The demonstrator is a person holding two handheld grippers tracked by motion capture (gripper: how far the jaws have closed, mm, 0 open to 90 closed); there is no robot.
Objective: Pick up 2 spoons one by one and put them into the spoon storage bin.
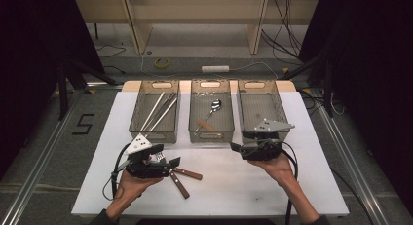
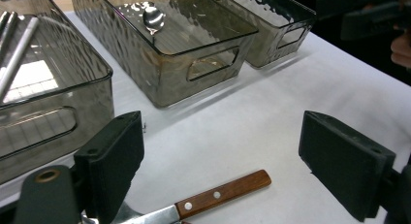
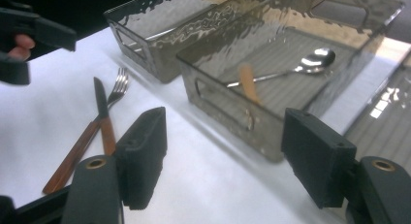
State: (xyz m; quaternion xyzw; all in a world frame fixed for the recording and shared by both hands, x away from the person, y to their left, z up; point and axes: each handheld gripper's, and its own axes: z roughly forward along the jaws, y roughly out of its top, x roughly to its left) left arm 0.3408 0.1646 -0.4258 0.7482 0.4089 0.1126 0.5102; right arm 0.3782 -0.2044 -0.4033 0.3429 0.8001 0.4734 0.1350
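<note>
High view: my left hand-held gripper [image 1: 165, 164] hovers over the knife [image 1: 187, 174] and fork [image 1: 179, 185] lying crossed on the bench [image 1: 272, 186], in front of three bins; my right hand-held gripper [image 1: 238, 148] waits near the middle bin [image 1: 211, 135].

Left gripper view: jaws spread wide, the knife's wooden handle [image 2: 223, 191] lies between them, untouched.

Right gripper view: jaws spread, empty, facing the middle bin holding a spoon [image 3: 310, 61].

I judge that closing now could catch both crossed handles, or skid the knife away.
</note>
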